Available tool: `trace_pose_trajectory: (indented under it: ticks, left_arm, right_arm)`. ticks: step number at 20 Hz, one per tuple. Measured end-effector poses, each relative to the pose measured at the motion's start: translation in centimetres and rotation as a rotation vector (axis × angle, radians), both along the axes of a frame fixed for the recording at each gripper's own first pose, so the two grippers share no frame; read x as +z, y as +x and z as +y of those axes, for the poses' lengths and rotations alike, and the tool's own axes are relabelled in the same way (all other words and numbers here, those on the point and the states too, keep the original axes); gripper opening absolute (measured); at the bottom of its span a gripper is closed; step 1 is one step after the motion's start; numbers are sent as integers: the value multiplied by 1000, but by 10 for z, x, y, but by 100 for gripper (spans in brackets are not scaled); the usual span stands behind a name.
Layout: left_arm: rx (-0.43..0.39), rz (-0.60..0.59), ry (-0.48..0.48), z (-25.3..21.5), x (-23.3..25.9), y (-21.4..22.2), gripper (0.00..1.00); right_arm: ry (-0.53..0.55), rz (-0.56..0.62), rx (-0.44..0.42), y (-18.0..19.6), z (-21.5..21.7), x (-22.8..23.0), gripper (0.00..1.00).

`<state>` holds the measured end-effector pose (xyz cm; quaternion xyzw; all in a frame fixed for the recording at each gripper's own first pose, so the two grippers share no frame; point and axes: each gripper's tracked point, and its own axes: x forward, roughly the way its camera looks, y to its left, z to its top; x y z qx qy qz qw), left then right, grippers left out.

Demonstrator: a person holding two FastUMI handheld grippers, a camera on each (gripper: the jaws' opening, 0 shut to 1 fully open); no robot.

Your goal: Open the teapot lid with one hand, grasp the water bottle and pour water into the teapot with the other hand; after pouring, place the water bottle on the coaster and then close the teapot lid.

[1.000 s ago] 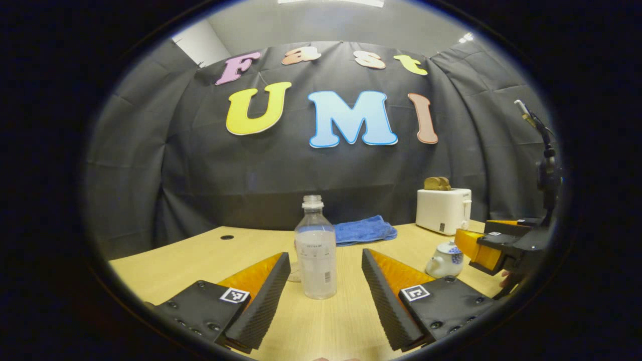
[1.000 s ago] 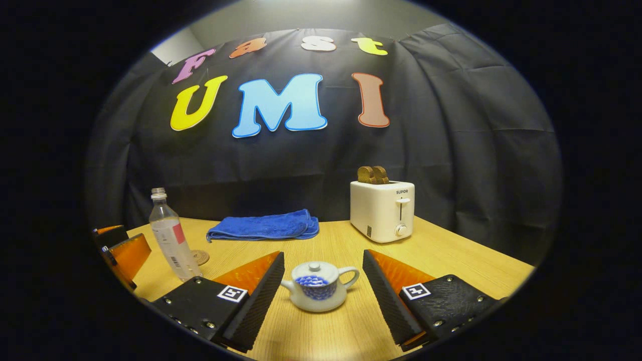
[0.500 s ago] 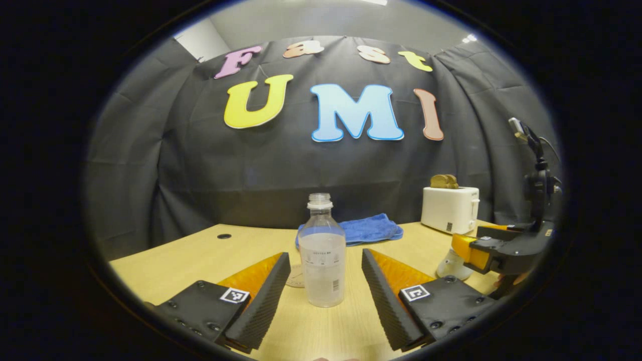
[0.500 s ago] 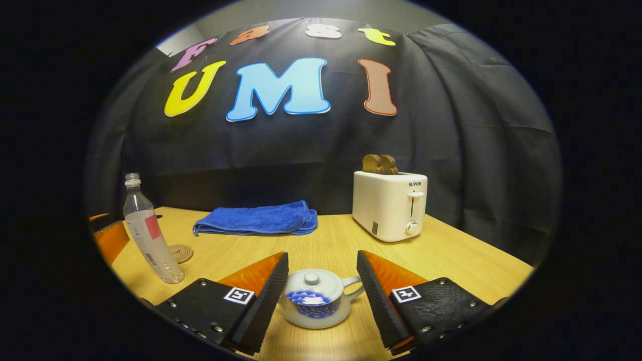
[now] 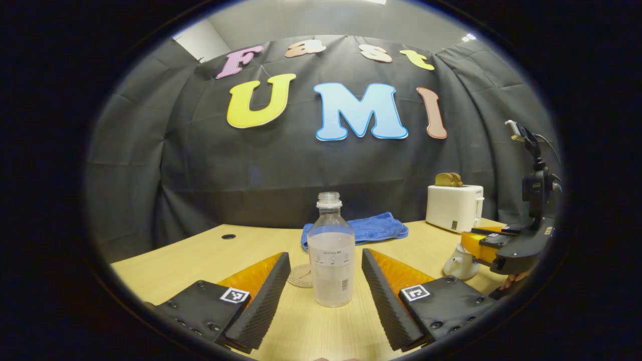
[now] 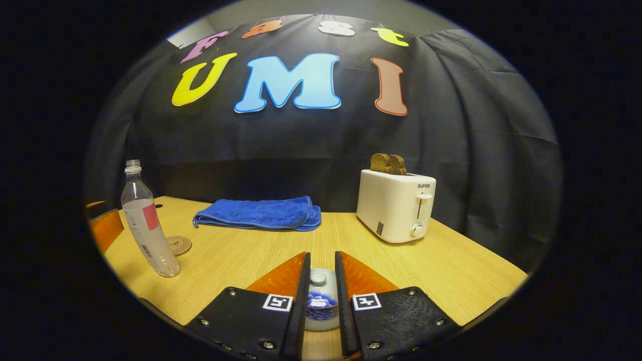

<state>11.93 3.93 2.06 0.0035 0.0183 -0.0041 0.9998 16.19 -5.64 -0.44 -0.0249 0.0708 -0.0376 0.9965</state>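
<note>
An uncapped clear water bottle (image 5: 331,260) holding some water stands upright on the table, in the gap of my open left gripper (image 5: 325,253), with space on both sides. A round coaster (image 5: 301,276) lies just behind it to the left. In the right gripper view the bottle (image 6: 148,235) and the coaster (image 6: 178,245) sit at the far left. My right gripper (image 6: 321,254) is lowered over the white and blue teapot (image 6: 317,316), its jaws narrowed to a slim gap around the lid knob (image 6: 317,277). I see a sliver of space on each side of the knob.
A folded blue towel (image 6: 258,214) lies at the back of the wooden table (image 6: 451,271). A white toaster (image 6: 398,205) with toast in it stands at the back right. In the left gripper view the right gripper (image 5: 494,245) partly hides the teapot (image 5: 459,263).
My right gripper has moved forward and down over the teapot, and its jaws have closed from wide open to a narrow gap at the knob. My left gripper has edged closer to the bottle.
</note>
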Motion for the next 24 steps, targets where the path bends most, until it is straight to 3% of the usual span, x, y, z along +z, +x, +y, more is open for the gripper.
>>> trace_pose_trajectory:
  ticks: [2, 3, 24]
  left_arm:
    - [1, -4, 2, 1, 2, 0, 100]
    - [1, -6, 3, 2, 4, -1, 99]
    - [11, 31, 24, -5, -15, 35, 99]
  right_arm:
    - [-5, 8, -2, -10, 0, 8, 29]
    - [-10, 2, -1, -2, -1, -1, 5]
    - [-30, -118, 93, -25, 22, 40, 5]
